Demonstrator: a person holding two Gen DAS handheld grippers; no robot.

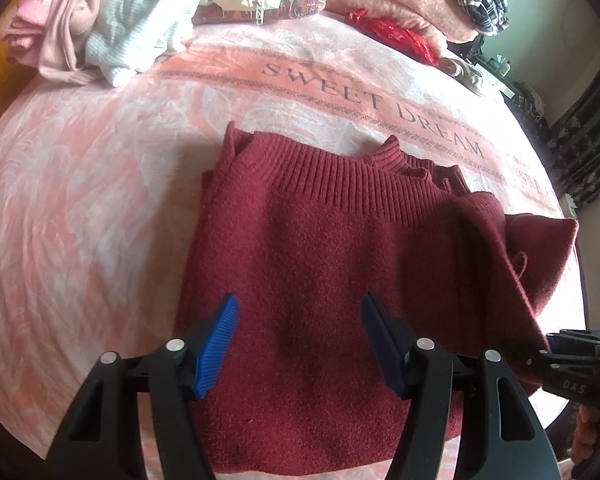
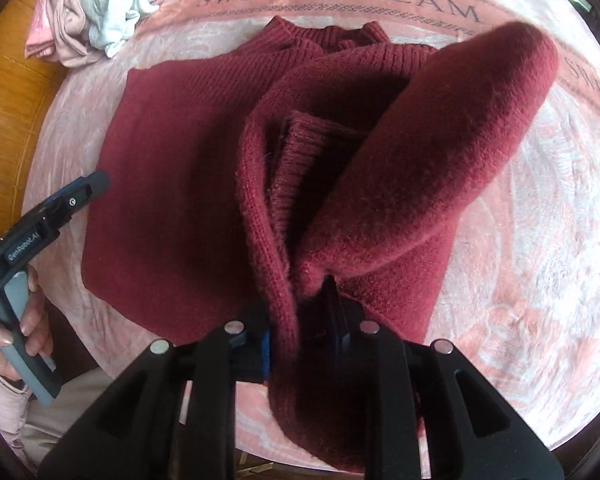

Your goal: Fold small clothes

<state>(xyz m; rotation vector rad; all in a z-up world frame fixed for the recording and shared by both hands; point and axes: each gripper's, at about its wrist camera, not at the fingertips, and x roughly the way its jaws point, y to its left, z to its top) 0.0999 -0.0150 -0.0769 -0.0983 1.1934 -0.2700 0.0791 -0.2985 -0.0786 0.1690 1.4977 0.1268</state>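
Observation:
A dark red knit sweater (image 1: 300, 240) lies on the pink bedspread, ribbed collar toward the far side. My left gripper (image 1: 298, 320) is open with blue pads, hovering over the sweater's lower body, holding nothing. My right gripper (image 2: 304, 316) is shut on the sweater's right sleeve and side (image 2: 420, 152), lifted and bunched above the body. In the left wrist view this lifted sleeve (image 1: 512, 256) hangs at the right, with the right gripper's body (image 1: 572, 364) below it. The left gripper (image 2: 80, 190) shows at the left of the right wrist view.
The pink bedspread (image 1: 100, 200) reads "SWEET DREAM". A pile of pale pink and light blue clothes (image 1: 100, 20) sits at the far left. Pink blankets, a red item (image 1: 400, 36) and plaid cloth lie at the far right. A wooden floor (image 2: 12, 100) shows left of the bed.

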